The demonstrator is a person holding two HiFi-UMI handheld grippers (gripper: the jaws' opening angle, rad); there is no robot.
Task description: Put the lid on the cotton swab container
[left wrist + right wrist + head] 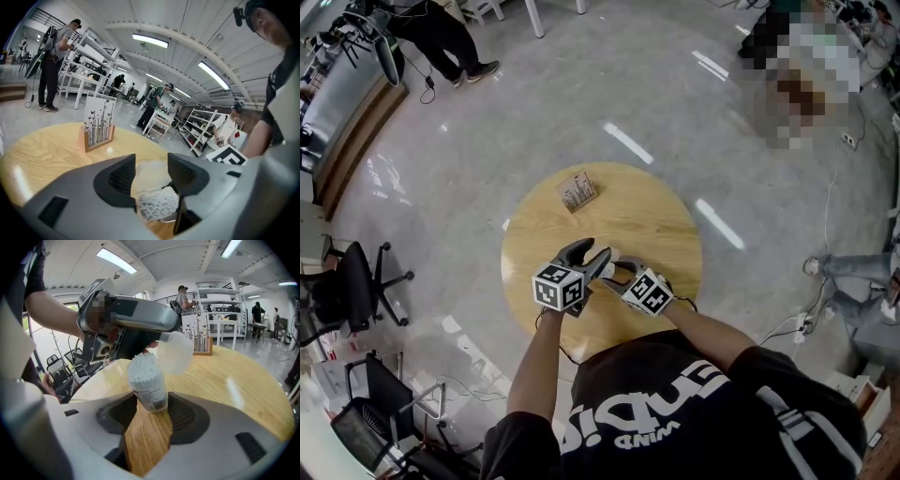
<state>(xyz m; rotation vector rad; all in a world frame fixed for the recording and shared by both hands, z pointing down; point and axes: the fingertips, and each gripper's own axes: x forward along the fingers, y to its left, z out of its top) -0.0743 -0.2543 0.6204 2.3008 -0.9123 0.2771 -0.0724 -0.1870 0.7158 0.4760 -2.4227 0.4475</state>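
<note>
The cotton swab container (147, 380), a clear tube packed with white swabs, stands upright on the round wooden table (656, 216). My right gripper (150, 409) is shut on its lower part. My left gripper (151, 168) is shut on the translucent lid (146, 182). In the right gripper view the lid (175, 352) hangs tilted just above and to the right of the swab tips, not seated. Looking along the left jaws, the white swab tips (157, 205) show right under the lid. From the head view both grippers, left (600, 258) and right (616, 275), meet near the table's front.
A wooden card holder with a printed card (577, 191) stands at the far left of the table. An office chair (352, 286) is on the floor to the left. People stand among white shelving (89, 56) beyond the table.
</note>
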